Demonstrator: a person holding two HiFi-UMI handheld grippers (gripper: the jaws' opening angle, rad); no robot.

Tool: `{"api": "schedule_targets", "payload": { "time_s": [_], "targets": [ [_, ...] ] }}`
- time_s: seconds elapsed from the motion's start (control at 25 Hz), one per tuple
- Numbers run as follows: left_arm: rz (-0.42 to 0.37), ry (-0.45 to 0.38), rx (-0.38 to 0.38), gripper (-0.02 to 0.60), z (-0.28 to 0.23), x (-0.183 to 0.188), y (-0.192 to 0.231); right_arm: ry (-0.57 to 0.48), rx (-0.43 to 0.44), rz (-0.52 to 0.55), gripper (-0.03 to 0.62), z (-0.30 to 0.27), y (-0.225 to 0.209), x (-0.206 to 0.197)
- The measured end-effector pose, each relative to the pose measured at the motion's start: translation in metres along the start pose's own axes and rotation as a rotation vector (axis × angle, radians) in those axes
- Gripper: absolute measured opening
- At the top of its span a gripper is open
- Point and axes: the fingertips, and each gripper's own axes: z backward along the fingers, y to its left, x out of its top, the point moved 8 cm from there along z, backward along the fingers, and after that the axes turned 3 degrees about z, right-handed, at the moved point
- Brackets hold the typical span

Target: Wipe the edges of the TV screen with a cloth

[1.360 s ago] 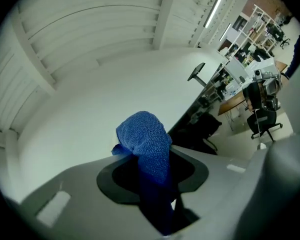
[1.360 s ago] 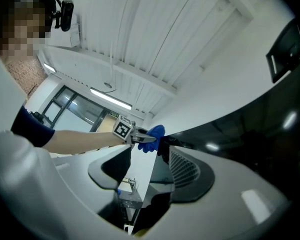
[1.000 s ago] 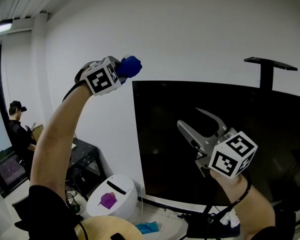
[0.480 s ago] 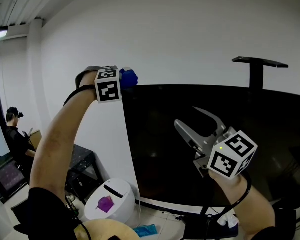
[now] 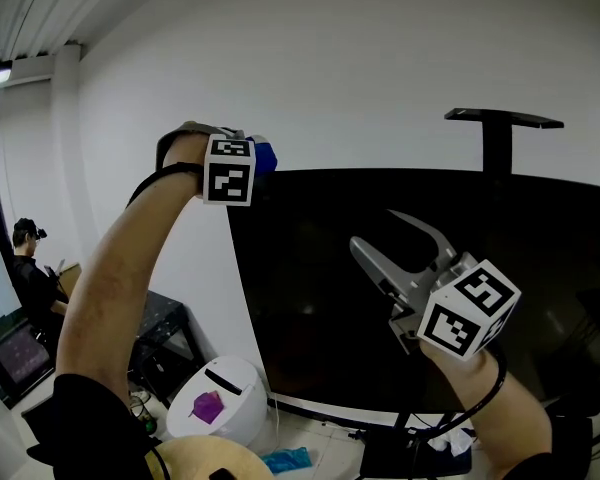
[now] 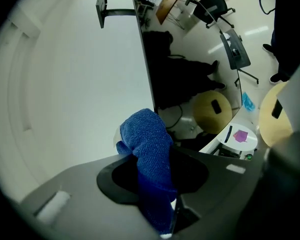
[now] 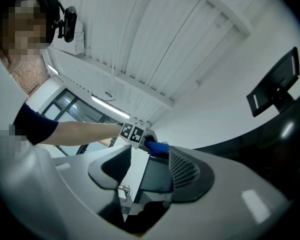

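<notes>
One nubby blue cloth [image 6: 146, 146] sits clamped in the left hand-held gripper [image 6: 154, 184].

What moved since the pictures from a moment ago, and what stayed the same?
The left gripper, shut on the blue cloth, came down and towards the TV. The cloth went from above and just beside the TV's top left corner to its top edge near that corner. The right gripper stayed open and empty in front of the screen. Nothing was picked up or let go.
</notes>
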Motion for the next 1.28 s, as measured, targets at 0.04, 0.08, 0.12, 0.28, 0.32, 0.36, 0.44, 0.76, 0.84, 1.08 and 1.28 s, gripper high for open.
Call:
{"api": "schedule_targets", "payload": {
  "time_s": [0.04,0.08,0.12,0.28,0.32,0.36,0.44,0.76,0.84,1.08,1.28],
  "targets": [
    [0.0,-0.004,0.001,0.13,0.001,0.006,0.002,0.0,-0.002,0.0,0.244,0.004,-0.004,0.001],
    [-0.003,-0.006,0.002,0.13,0.003,0.012,0.003,0.0,-0.006,-0.001,0.244,0.007,-0.007,0.001],
    [-0.006,-0.008,0.005,0.13,0.004,0.017,0.003,0.0,-0.01,-0.002,0.244,0.011,-0.011,0.002],
    [-0.013,-0.036,0.012,0.13,0.013,0.039,0.005,0.019,-0.027,0.011,0.244,0.029,-0.021,0.004],
    [-0.018,-0.037,0.013,0.13,0.015,0.045,0.007,0.028,-0.03,0.017,0.244,0.034,-0.024,0.004],
    [-0.022,-0.038,0.014,0.13,0.017,0.051,0.008,0.034,-0.035,0.021,0.244,0.039,-0.027,0.005],
    [-0.024,-0.047,0.014,0.13,0.021,0.065,0.012,0.039,-0.048,0.025,0.244,0.052,-0.036,0.007],
    [-0.057,-0.05,0.022,0.13,0.041,0.135,0.026,0.051,-0.087,0.034,0.244,0.111,-0.074,0.023],
    [-0.064,-0.054,0.024,0.13,0.048,0.157,0.029,0.053,-0.093,0.031,0.242,0.127,-0.082,0.026],
    [-0.082,-0.045,0.025,0.13,0.068,0.213,0.037,0.05,-0.099,0.02,0.242,0.172,-0.099,0.037],
    [-0.095,-0.066,0.033,0.13,0.087,0.261,0.042,0.069,-0.106,0.024,0.242,0.211,-0.112,0.046]
  ]
}}
